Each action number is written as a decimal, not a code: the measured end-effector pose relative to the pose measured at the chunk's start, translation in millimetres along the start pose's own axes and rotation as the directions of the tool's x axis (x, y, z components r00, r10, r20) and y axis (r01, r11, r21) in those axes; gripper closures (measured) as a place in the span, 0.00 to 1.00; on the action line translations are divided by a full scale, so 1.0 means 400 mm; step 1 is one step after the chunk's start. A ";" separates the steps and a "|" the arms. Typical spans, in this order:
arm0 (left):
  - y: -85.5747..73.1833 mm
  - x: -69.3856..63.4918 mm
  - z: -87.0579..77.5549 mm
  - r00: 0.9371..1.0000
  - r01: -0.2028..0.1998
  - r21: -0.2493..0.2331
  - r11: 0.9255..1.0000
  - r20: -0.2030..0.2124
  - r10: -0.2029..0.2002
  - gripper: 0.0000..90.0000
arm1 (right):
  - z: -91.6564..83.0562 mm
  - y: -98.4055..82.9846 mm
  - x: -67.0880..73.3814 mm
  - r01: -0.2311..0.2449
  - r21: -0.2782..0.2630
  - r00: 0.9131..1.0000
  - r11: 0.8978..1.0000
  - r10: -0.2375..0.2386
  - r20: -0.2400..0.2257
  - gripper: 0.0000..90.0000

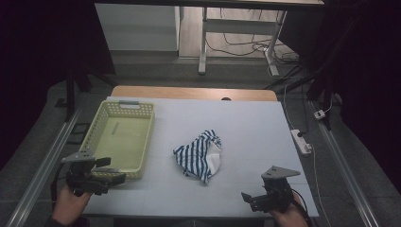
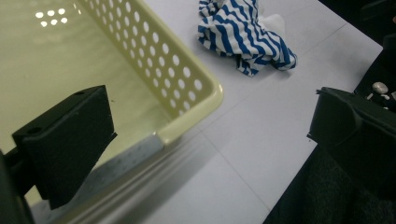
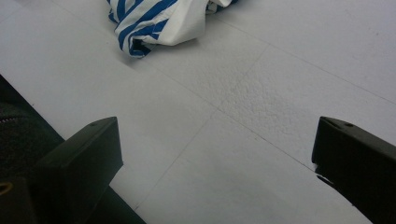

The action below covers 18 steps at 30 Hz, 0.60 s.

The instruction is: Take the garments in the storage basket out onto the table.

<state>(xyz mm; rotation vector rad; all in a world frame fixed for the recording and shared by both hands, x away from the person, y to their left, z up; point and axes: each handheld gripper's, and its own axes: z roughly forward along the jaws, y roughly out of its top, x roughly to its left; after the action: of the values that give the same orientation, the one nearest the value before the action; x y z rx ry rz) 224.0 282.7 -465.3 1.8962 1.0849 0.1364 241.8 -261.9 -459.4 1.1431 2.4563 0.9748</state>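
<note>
Starting state of a cloth-into-basket task, judged from the layout. The crumpled blue-and-white striped cloth (image 1: pixel 201 155) lies loose at the centre of the high view on the white foam-covered table (image 1: pixel 246 127), untouched by either tool. The pale yellow perforated plastic basket (image 1: pixel 98 124) sits at centre left of that frame and holds nothing; its near corner shows at the left of the left gripper view (image 2: pixel 205 93), with the cloth at the top centre (image 2: pixel 247 37).

The left gripper (image 1: pixel 111 176) hovers at lower left, just beside the basket's near corner, jaws spread wide with nothing between them. The right gripper (image 1: pixel 248 199) waits at lower right, near the table's front edge, jaws likewise wide apart and empty; the cloth shows at the top of its view (image 3: pixel 154 23).

Nothing appears done; grasping, carrying and release all remain. No object lies between the 2 grippers and the cloth. A white power strip (image 1: pixel 301 142) rests at the table's right edge, well apart from the work.
</note>
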 end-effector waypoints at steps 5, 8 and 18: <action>-0.024 0.005 -0.025 1.000 0.020 -0.016 1.000 -0.009 -0.021 0.00 | 0.000 0.000 0.000 -0.002 0.000 1.000 1.000 0.002 0.001 0.01; -0.040 0.008 -0.038 0.999 0.030 -0.018 0.999 -0.014 -0.030 0.00 | 0.000 0.000 0.000 -0.004 0.001 1.000 1.000 0.004 0.004 0.01; -0.085 0.016 -0.080 0.997 0.059 -0.027 0.998 -0.048 -0.060 0.00 | 0.001 0.000 0.000 -0.005 0.006 1.000 1.000 0.005 0.006 0.01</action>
<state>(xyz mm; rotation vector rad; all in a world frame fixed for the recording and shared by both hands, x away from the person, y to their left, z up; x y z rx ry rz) 190.8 315.1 -474.6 1.8437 1.1663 0.1626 241.9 -261.7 -459.5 1.1536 2.4546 0.9643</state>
